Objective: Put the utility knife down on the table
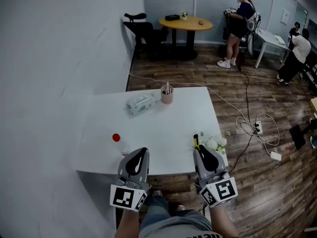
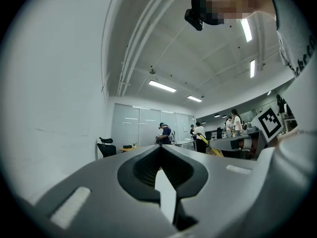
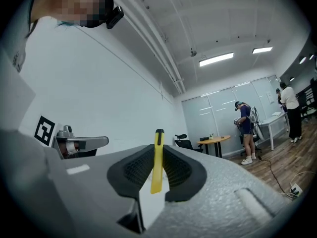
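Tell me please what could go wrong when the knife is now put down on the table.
1. The right gripper holds the utility knife close to the near right corner of the table; released there, it may slide off to the floor.
2. The white flowers lie just beside the knife; it could land on them or push them over the edge.

A: The grey plastic shell of the right gripper (image 3: 157,147) looks grainy and matt. The left gripper (image 2: 161,151) is the same grey plastic, only smoother.
B: And the black ribbed pads (image 3: 134,168)?
A: Rubbery, dull, finely grooved on both.
B: The slim yellow utility knife (image 3: 157,168) is smooth plastic with a faint sheen, black at its tip.
A: The white rectangular table (image 1: 163,128) is smooth and matt, and the dark plank floor (image 1: 237,95) is wood with a soft gloss
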